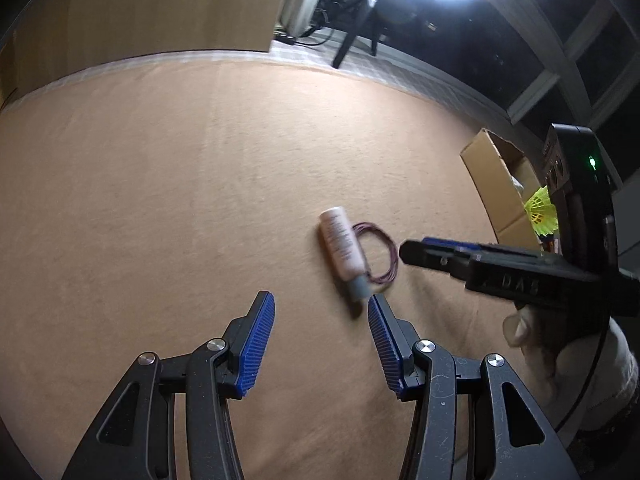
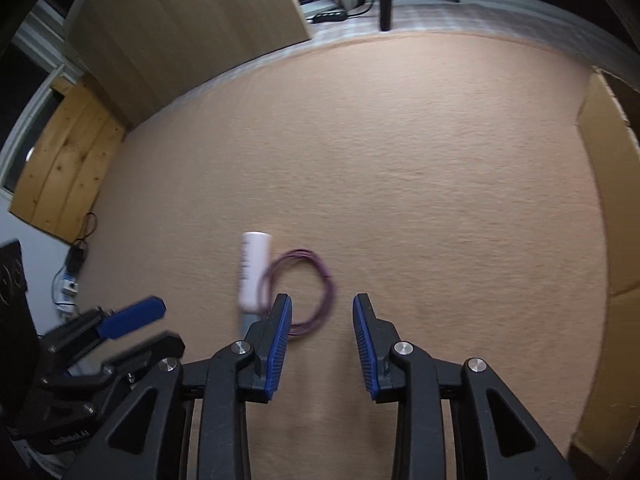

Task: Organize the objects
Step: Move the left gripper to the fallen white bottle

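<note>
A pale pink bottle [image 1: 342, 252] with a grey cap lies on its side on the tan cloth [image 1: 180, 200]. A coil of purple wire [image 1: 382, 256] rests against its right side. My left gripper [image 1: 320, 300] hovers just short of the bottle's cap, open and empty. In the right wrist view the bottle [image 2: 254, 268] and the purple coil [image 2: 304, 292] lie ahead and to the left. My right gripper [image 2: 322, 300] is open above the cloth, its left finger over the coil's near edge, nothing between the pads. The right gripper [image 1: 416, 252] also shows from the side beyond the coil.
An open cardboard box [image 1: 496, 184] stands at the right with a yellow shuttlecock [image 1: 542, 210] in it; its wall [image 2: 608, 200] fills the right edge. A large cardboard sheet [image 2: 180, 32] and a wooden panel [image 2: 64, 168] stand at the far left. A hand [image 1: 532, 332] holds the right gripper.
</note>
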### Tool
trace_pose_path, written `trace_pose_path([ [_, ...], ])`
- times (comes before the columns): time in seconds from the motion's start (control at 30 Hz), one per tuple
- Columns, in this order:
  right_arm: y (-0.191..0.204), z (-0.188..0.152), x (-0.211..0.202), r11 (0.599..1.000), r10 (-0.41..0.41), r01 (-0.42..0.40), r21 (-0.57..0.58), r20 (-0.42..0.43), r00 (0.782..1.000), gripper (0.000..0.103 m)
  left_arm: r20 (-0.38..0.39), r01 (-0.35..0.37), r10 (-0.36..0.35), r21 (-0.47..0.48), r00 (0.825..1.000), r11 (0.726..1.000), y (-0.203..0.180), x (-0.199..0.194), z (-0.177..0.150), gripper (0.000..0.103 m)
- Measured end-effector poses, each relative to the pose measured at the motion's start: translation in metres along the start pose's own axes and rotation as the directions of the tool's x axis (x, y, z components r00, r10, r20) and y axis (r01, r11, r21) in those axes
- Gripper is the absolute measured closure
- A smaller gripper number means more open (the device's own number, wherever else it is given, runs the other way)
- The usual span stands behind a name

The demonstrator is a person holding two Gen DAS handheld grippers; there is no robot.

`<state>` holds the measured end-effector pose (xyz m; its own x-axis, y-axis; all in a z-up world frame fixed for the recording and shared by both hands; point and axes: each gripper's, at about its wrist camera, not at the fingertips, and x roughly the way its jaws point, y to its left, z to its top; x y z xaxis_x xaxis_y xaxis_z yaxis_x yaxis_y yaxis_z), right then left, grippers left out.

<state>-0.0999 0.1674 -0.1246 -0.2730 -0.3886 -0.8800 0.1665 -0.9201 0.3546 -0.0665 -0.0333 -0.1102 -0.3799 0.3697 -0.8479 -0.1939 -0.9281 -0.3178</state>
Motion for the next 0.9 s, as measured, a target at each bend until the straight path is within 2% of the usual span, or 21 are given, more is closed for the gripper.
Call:
trace_pose_path([
  [0.17, -0.011, -0.002, -0.006, 0.999, -0.038, 0.038, 0.0, 0.046, 0.998, 0.07, 0.0, -0.01, 0.01, 0.02, 1.0, 1.0, -0.013, 0.017, 0.018, 0.051],
  [0.33, -0.012, -0.001, -0.008, 0.999, -0.046, 0.045, 0.004, 0.079, 0.996, 0.065, -0.008, -0.053, 0.054, 0.026, 0.999, 0.998, -0.021, 0.036, 0.035, 0.051],
  [0.4, -0.01, 0.0, -0.006, 0.999, -0.05, 0.05, -0.004, 0.071, 0.996, 0.056, -0.01, -0.064, 0.064, 0.029, 0.998, 0.998, -0.024, 0.042, 0.04, 0.051],
  [0.47, -0.01, 0.001, -0.002, 0.997, -0.075, 0.076, -0.004, 0.066, 0.995, 0.056, -0.013, -0.071, 0.071, 0.026, 0.997, 0.997, -0.024, 0.047, 0.042, 0.052],
  [0.63, -0.012, 0.001, 0.004, 0.998, -0.067, 0.067, 0.007, 0.054, 0.996, 0.056, -0.018, -0.096, 0.097, 0.023, 0.995, 0.995, -0.019, 0.055, 0.046, 0.052],
  [0.9, -0.012, 0.008, 0.004, 0.995, -0.099, 0.1, -0.013, 0.06, 0.993, 0.056, -0.025, -0.115, 0.116, 0.043, 0.993, 0.993, -0.016, 0.061, 0.047, 0.052],
])
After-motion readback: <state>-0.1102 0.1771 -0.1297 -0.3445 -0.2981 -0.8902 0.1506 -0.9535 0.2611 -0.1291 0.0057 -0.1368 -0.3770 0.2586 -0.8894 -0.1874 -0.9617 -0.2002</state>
